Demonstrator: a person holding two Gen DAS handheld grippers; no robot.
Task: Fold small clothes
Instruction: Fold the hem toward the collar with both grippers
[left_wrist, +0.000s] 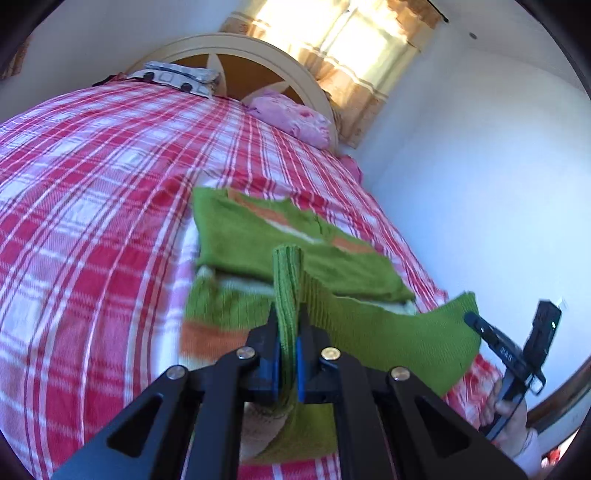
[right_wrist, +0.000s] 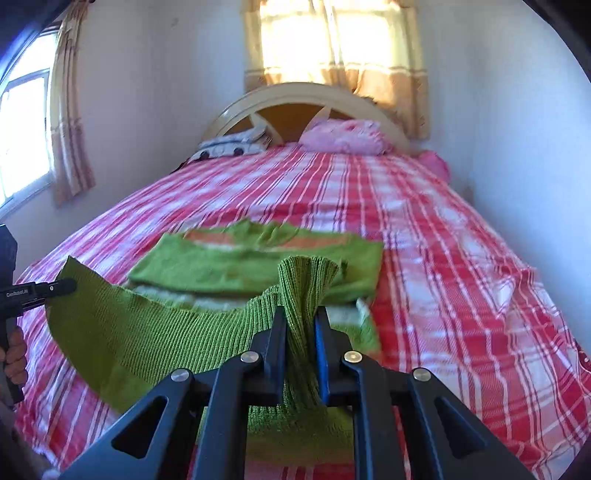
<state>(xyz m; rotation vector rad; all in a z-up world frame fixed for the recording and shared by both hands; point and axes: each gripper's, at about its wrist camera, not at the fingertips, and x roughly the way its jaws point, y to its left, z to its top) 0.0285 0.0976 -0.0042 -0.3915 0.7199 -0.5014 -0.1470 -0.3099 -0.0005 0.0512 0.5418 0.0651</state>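
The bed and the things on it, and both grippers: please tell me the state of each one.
green sweater: partly folded, ribbed hem lifted
left gripper: shut on the hem
right gripper: shut on the hem
plaid bedsheet: spread, slightly wrinkled
pink pillow: lying at the headboard
curtain: drawn, backlit

Black grippers (left_wrist: 287, 325), blue pads (right_wrist: 322, 343), perhaps silver rivets.

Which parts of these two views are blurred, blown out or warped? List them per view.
Left wrist view: the window behind the curtain is blown out; the green sweater is motion-smeared at its lower left edge; the plaid bedspread bulges from fisheye warp. Right wrist view: the window is overexposed too; the sweater is soft, while the ribbed hem in the right gripper stays sharp.
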